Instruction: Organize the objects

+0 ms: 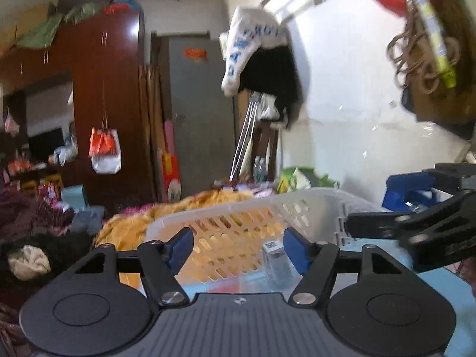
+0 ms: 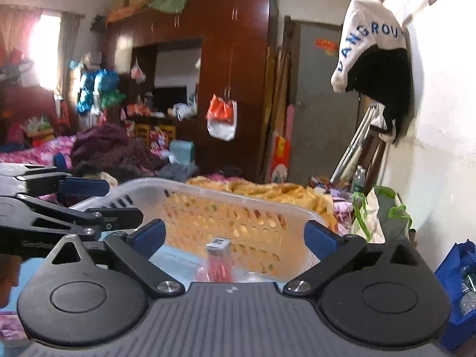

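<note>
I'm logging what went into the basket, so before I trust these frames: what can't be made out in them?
- Small box in the white basket: label too small and blurred in both views.
- Basket floor: hidden by each gripper's own body in both wrist views.
- Reddish item under the box: blurred, identity unclear.
- Right gripper in the left wrist view: cut off by the frame edge.

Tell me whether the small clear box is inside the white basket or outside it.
Inside. In the right wrist view the small clear box stands within the white basket, its slotted far wall rising behind it; the left wrist view agrees.
</note>
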Demonstrator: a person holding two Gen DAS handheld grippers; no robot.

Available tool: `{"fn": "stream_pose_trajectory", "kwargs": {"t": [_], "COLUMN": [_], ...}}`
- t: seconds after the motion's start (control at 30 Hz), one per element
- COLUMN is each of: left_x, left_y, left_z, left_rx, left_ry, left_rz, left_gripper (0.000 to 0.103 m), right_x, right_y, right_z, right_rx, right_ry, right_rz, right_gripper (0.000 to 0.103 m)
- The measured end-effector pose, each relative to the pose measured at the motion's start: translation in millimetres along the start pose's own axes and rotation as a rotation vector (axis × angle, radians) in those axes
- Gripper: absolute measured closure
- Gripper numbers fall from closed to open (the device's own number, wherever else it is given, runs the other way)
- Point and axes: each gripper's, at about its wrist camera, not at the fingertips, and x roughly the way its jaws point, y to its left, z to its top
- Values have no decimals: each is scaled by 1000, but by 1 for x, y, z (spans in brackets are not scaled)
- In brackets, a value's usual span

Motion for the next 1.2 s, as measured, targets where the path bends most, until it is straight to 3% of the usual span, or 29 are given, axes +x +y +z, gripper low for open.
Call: {"fn": "stream_pose_trajectory", "kwargs": {"t": [0.07, 0.13, 0.23, 0.3, 0.33, 0.43, 0.63, 0.83, 0.97, 1.07, 1.2], "left_x": [-36, -75, -120, -136, -140, -143, -130, -122, -123, -123, -121], "left_y": [3, 6, 7, 5, 5, 11, 21, 19, 22, 22, 20], "left_z": [-15, -39, -82, -106, -116, -134, -149, -154, -154, -154, -154], "left_rx": [-2, 1, 18, 42, 50, 52, 56, 57, 43, 43, 42], "left_ry": [-36, -74, -110, -102, -89, -37, 34, 58, 60, 57, 60], "left_rz": [-30, -47, -24, -4, 7, 11, -10, -22, -32, -35, -40], "left_gripper": [29, 14, 13, 13, 13, 13, 14, 14, 14, 14, 14], "right_x": [-32, -55, -71, -69, -66, -52, -51, -61, -60, -61, -52], "right_y": [-2, -8, -27, -39, -41, -37, -45, -38, -39, -50, -47], "right_z": [-17, -43, -82, -97, -102, -105, -103, -109, -109, -107, -109], "right_rx": [2, -5, 79, 135, 147, 129, 152, 121, 125, 183, 154], "right_ry": [-46, -37, 27, 88, 111, 162, 173, 166, 162, 154, 202], "right_rz": [25, 9, 42, 66, 68, 75, 114, 111, 113, 120, 104], "right_gripper": [0, 0, 2, 21, 25, 29, 30, 31, 37, 50, 50]}}
